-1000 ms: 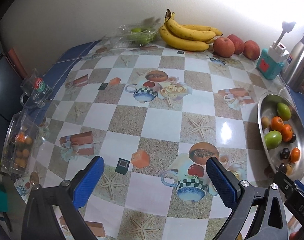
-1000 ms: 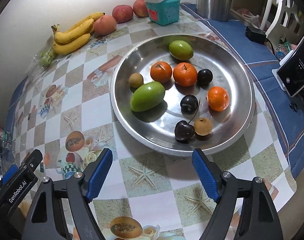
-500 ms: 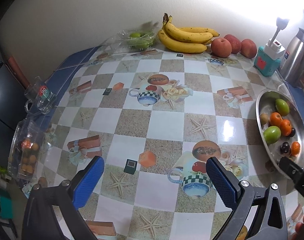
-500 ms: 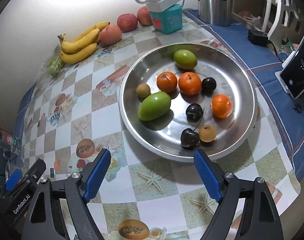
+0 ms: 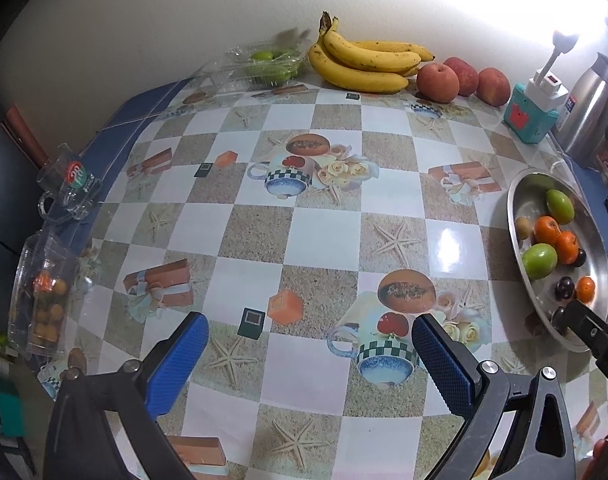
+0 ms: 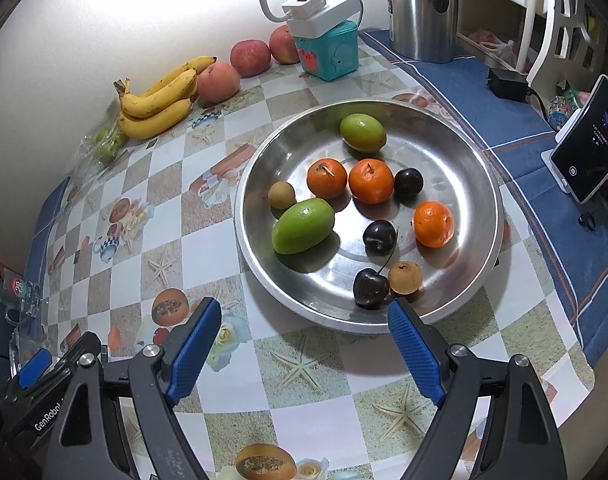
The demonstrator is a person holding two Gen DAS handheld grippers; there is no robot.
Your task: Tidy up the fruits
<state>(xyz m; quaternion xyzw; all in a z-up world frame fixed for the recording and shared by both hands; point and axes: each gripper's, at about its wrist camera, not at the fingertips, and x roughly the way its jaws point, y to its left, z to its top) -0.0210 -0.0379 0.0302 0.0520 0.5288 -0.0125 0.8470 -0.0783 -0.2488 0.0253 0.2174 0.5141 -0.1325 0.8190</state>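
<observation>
1. Fruit fills a round, shiny metal dish (image 6: 480, 184) on the tabletop (image 5: 324, 236), which wears a glossy checked oilcloth printed with starfish, cups and roses.
2. In the dish lie two smooth green oval fruits (image 6: 302, 225), three dimpled orange mandarins (image 6: 371, 181), three dark glossy cherries (image 6: 370, 286), one with a thin stem, and two small tan, rough-skinned round fruits (image 6: 404, 277).
3. The right claw (image 6: 304, 344) hovers over the near rim of the dish, its ribbed blue pads (image 6: 418, 354) spread wide with nothing between them.
4. The left claw (image 5: 310, 364) hangs over bare oilcloth well left of the dish, its jaws likewise wide and empty.
5. Along the wall sit a curved bunch of yellow bananas (image 5: 368, 66), three reddish round apples (image 5: 438, 83) and a crinkly clear plastic box of green fruit (image 5: 263, 65).
6. At the left edge stand a clear glass mug (image 5: 69, 186) and a transparent box of small orange fruits (image 5: 43, 296).
</observation>
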